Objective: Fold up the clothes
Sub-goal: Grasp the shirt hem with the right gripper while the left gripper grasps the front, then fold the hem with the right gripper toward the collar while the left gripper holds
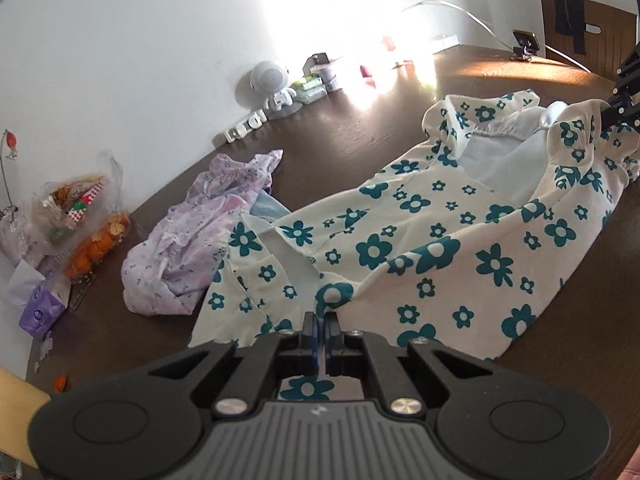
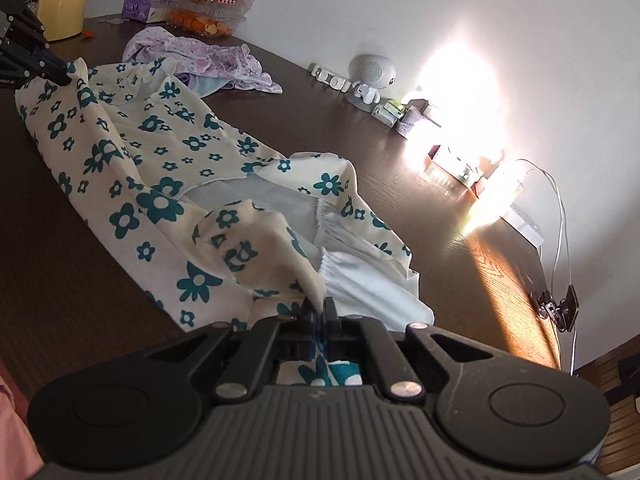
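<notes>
Two garments on a dark wooden table (image 1: 352, 128), listed left to right from the left wrist view, placed relative to the floral dress.

1. Snack bag with oranges (image 1: 86, 232): well left of the dress, against the wall. Not in play.
2. Lilac garment (image 1: 192, 236): crumpled heap, touching the dress's left edge. Unfolded; judged to be awaiting its turn.
3. White robot figurine (image 1: 274, 88): beyond the dress, at the wall.
4. Floral dress (image 1: 420, 248): cream with teal flowers, spread lengthwise across the table, rumpled, white lining showing at the gathered end. It sags between its two held ends, most of it resting on the wood.
5. Left gripper (image 1: 321, 320): jaws pressed together on the dress's near edge, cloth pinched between them.
6. Right gripper (image 2: 319, 308): far right of the dress in the left view, jaws likewise closed, nipping a ridge of fabric at the gathered end.

Step in hand, as judged: both ends gripped, dress being straightened or drawn out before its first fold. No clean fold line is visible yet.

Next move calls for: keeping both pinches firm, drawing the ends apart to remove slack, then carrying one end over onto the other. Keep clear of the lilac garment, which lies close enough to be dragged along.
</notes>
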The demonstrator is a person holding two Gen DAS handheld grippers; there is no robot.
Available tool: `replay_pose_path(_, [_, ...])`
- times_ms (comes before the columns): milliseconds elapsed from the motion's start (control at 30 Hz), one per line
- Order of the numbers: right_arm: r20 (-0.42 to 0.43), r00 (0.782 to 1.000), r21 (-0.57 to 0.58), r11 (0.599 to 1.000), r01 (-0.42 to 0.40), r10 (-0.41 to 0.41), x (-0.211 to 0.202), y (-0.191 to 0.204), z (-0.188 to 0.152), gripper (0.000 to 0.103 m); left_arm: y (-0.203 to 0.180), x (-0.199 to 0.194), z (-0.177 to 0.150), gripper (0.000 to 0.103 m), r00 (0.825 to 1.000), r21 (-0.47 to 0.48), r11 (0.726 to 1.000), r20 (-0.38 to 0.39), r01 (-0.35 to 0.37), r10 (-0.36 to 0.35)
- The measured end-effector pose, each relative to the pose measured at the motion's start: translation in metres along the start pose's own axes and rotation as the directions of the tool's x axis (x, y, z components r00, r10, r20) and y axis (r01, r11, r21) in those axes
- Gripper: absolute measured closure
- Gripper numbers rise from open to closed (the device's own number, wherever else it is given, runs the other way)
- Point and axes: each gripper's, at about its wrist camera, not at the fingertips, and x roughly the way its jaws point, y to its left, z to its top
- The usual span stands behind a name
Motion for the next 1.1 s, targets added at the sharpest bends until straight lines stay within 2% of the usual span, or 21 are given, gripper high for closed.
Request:
replay_pose_path(100, [-0.042,0.998,0.016,0.998,-0.053,0.054,0.025,-0.009,0.007,0.101,0.006,0.024,0.000,0.101,0.998,-0.038,0.999,-0.051,0.035,-0.037])
replay_pose_path(233, [-0.079,0.989,0.070,0.990,-0.120,0.126,0.048,-0.023,0.013,0.100,0.016,0.033,-0.004,0.099,0.996,-0.115,0.991,-0.061,0.064,-0.072])
replay_pose_path(367, [-0.089,0.981,0.135,0.978,-0.157,0.170,0.061,-0.036,0.014,0.099,0.020,0.037,-0.006,0.097,0.994,-0.147,0.987,-0.070,0.069,-0.080])
replay_pose_path(500, [-0.115,0.980,0.150,0.978,-0.144,0.162,0.070,-0.038,0.008,0.093,0.020,0.040,-0.008,0.096,0.994,-0.156,0.985,-0.071,0.071,-0.083])
replay_pose_path(600, [-0.097,0.983,0.169,0.976,-0.138,0.155,0.070,-0.040,0.008,0.093,0.021,0.038,-0.009,0.096,0.995,-0.172,0.983,-0.063,0.069,-0.080])
replay_pose_path(800, [-0.016,0.994,0.164,0.981,-0.108,0.112,0.056,-0.043,0.020,0.100,0.024,0.027,-0.005,0.100,1.000,-0.185,0.982,-0.011,0.026,-0.029])
replay_pose_path(967, [0.008,0.997,0.148,0.986,-0.078,0.078,0.058,-0.044,0.034,0.101,0.028,0.030,-0.003,0.101,1.000,-0.202,0.979,-0.014,0.011,-0.014])
replay_pose_path(1100, [-0.039,0.995,0.157,0.984,-0.080,0.087,0.076,-0.043,0.032,0.100,0.026,0.033,-0.007,0.100,0.999,-0.219,0.976,-0.024,0.018,-0.023])
